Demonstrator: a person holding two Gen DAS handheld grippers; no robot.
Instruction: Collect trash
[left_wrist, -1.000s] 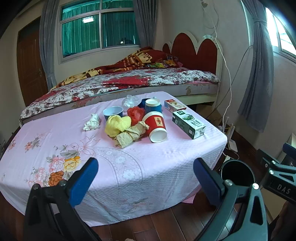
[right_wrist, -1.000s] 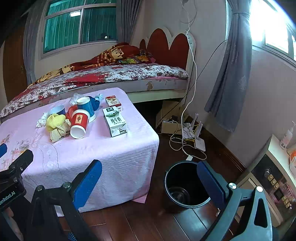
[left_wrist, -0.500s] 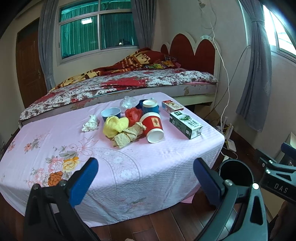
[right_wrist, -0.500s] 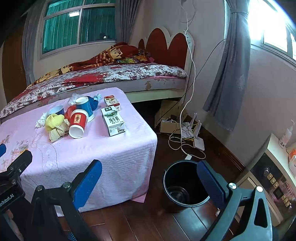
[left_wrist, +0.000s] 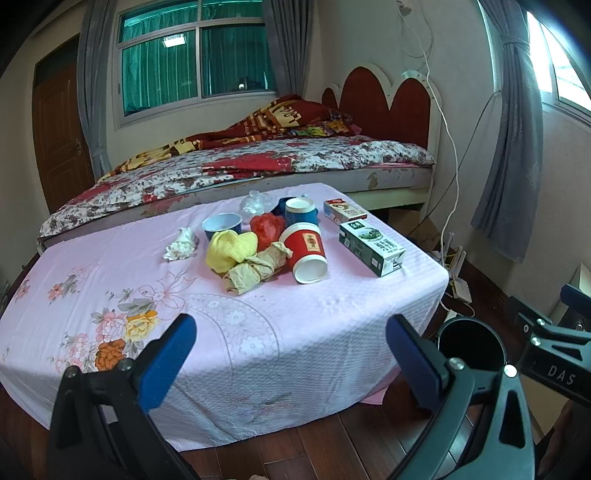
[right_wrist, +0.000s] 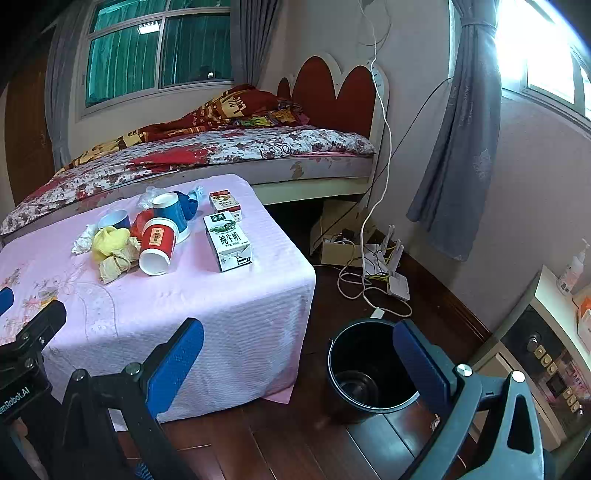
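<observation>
Table (left_wrist: 332, 332) looms nearer; trash pile (left_wrist: 258, 251) lies beyond the spread left tool (left_wrist: 291, 347).

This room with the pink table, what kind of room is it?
Most likely a bedroom in someone's home. There is a bed with a red flowered quilt, a red scalloped headboard, and grey curtains at the windows. The left gripper and right gripper hang open, holding nothing.

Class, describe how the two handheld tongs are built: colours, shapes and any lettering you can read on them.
Both the left tongs and right tongs have black, strut-like frames with silver screws and two flat blue textured pads. White lettering shows on the bodies: "DAS" on the right one, "enRobot.AI" on the left. No cables or sleeves show.
</observation>
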